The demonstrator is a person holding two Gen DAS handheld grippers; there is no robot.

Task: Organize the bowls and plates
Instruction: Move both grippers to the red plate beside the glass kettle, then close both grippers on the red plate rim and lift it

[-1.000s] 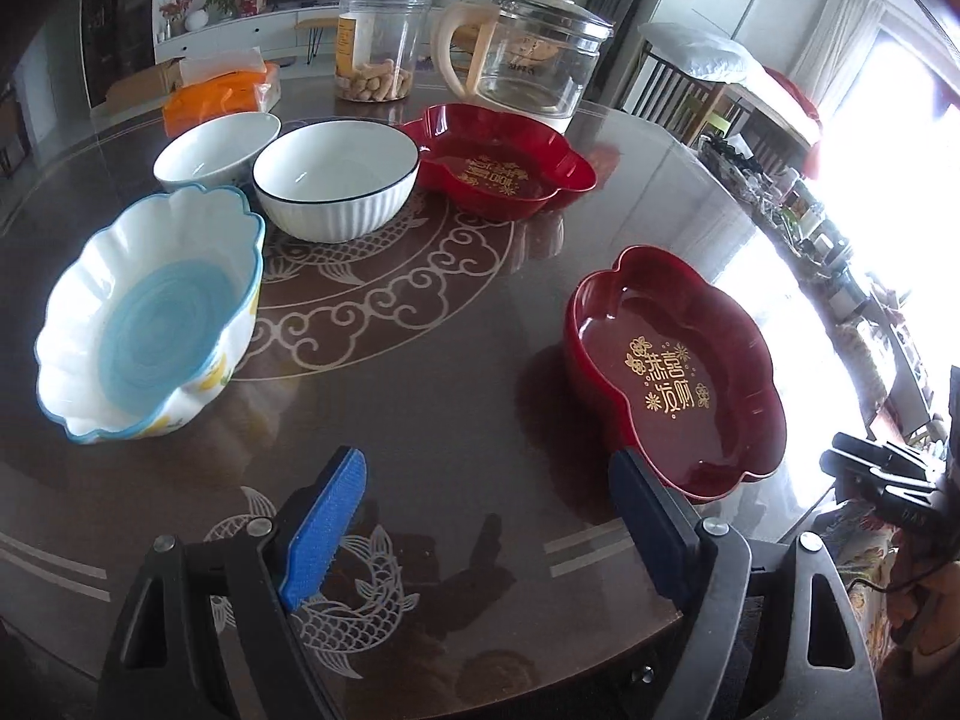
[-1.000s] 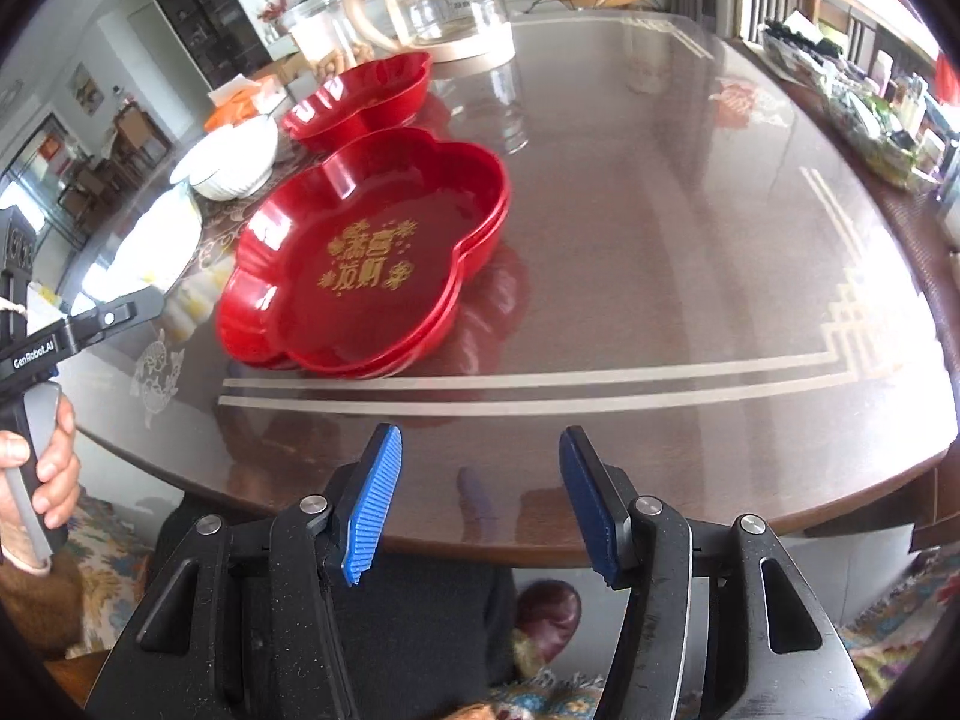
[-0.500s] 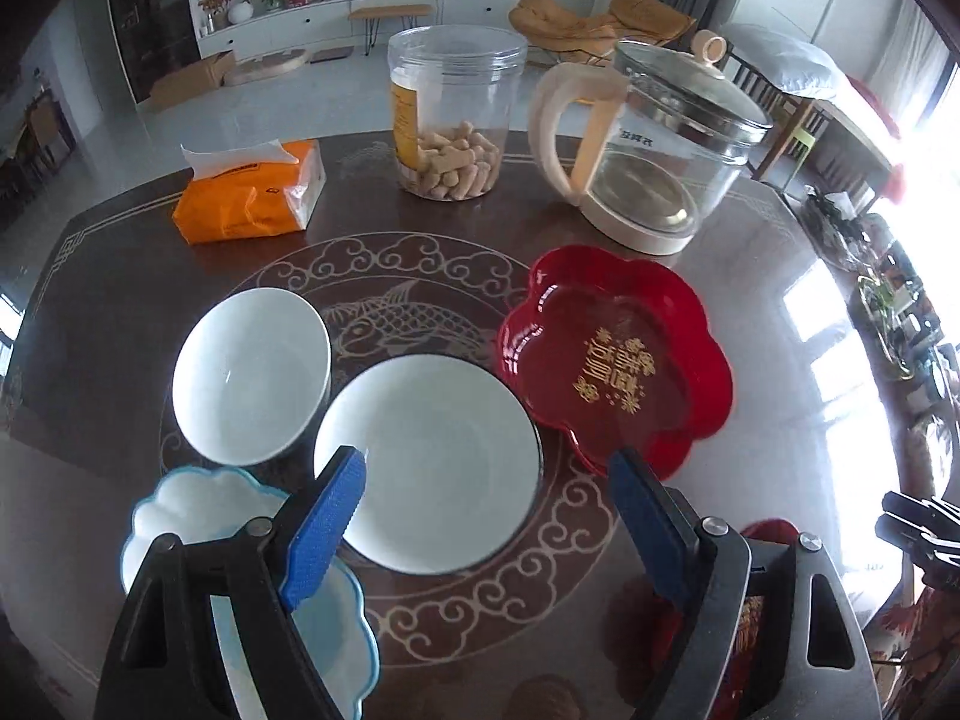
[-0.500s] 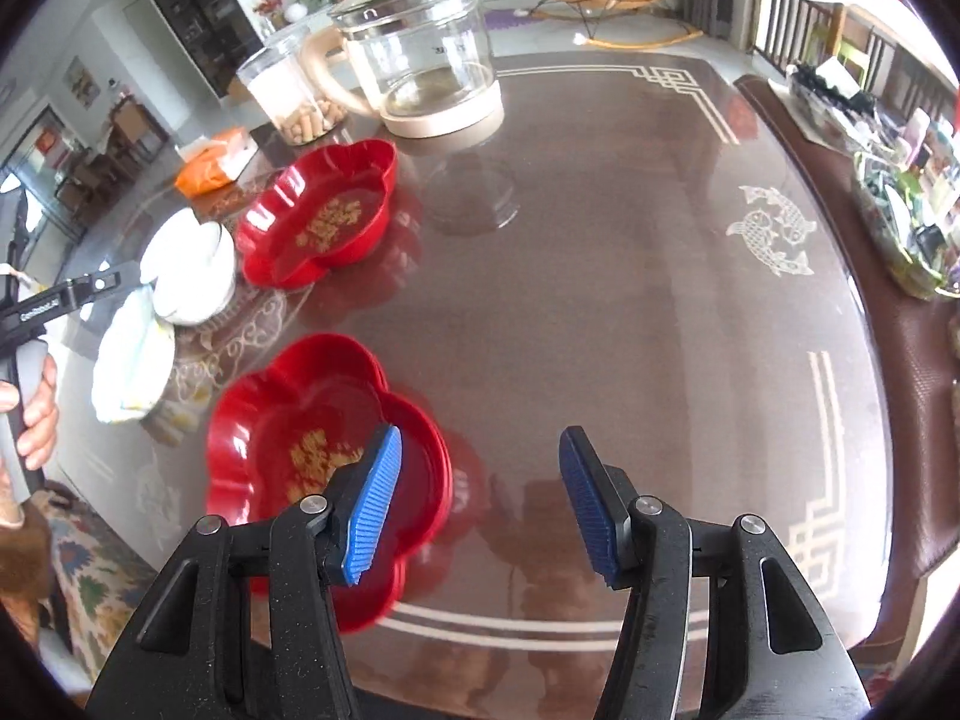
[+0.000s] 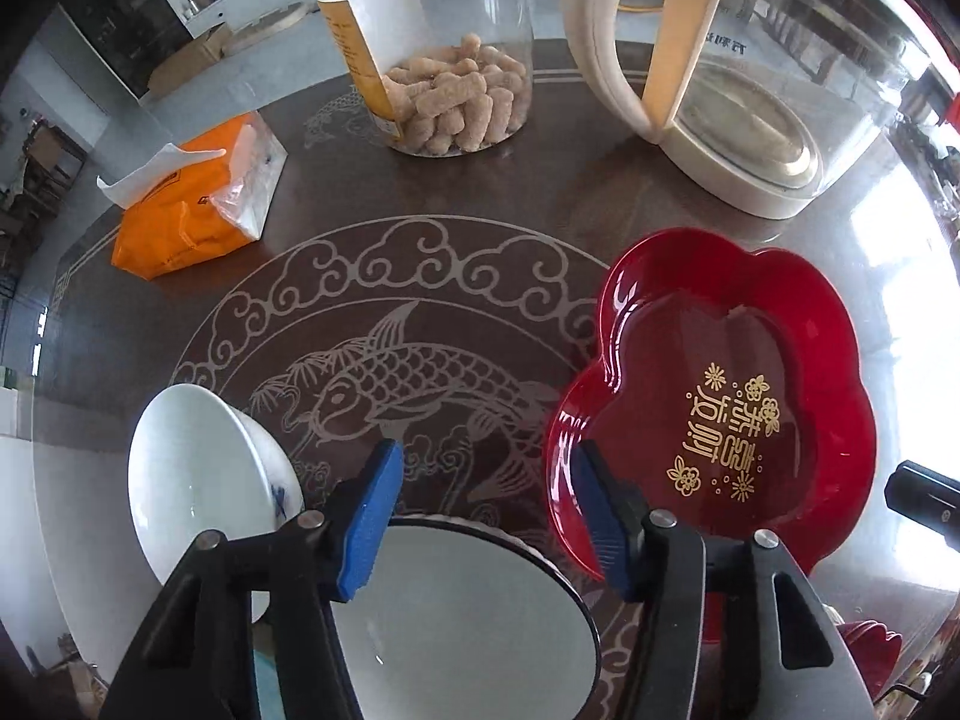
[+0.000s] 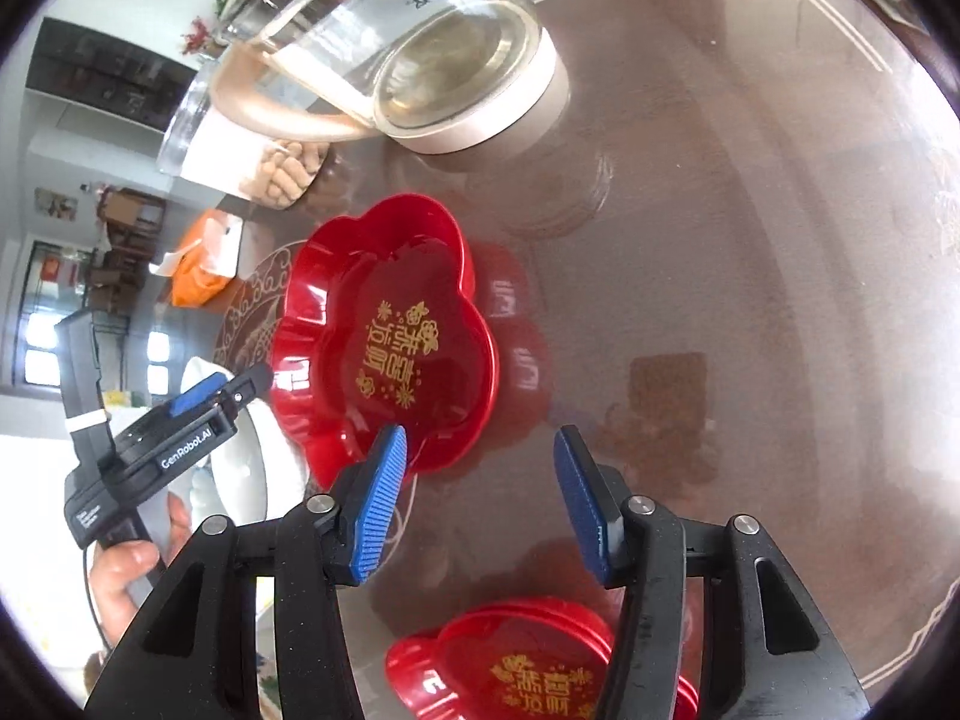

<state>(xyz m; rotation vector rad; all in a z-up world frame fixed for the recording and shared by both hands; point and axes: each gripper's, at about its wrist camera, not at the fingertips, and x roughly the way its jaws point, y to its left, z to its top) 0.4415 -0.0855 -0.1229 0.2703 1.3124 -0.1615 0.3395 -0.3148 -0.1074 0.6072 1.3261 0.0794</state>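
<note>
Red flower-shaped plastic plate (image 5: 720, 396) with gold writing lies flat on the dark glass-topped desk (image 5: 480, 192), just right of the left gripper (image 5: 486, 510). Compared with a second ago, both grippers have gone forward over the desk, so this plate and the clear glass kettle (image 5: 750, 90) look much closer. Both pairs of fingers have just been closing to about half open, and nothing is between them. Under the left fingers (image 5: 372, 516) is the rim of the ribbed white bowl (image 5: 456, 618), with a smaller white bowl (image 5: 198, 480) at its left. The right gripper (image 6: 480, 498) hangs over bare desk between the first plate and a second red plate (image 6: 540, 678) at the near edge. Right of both plates the desk surface is free.
</note>
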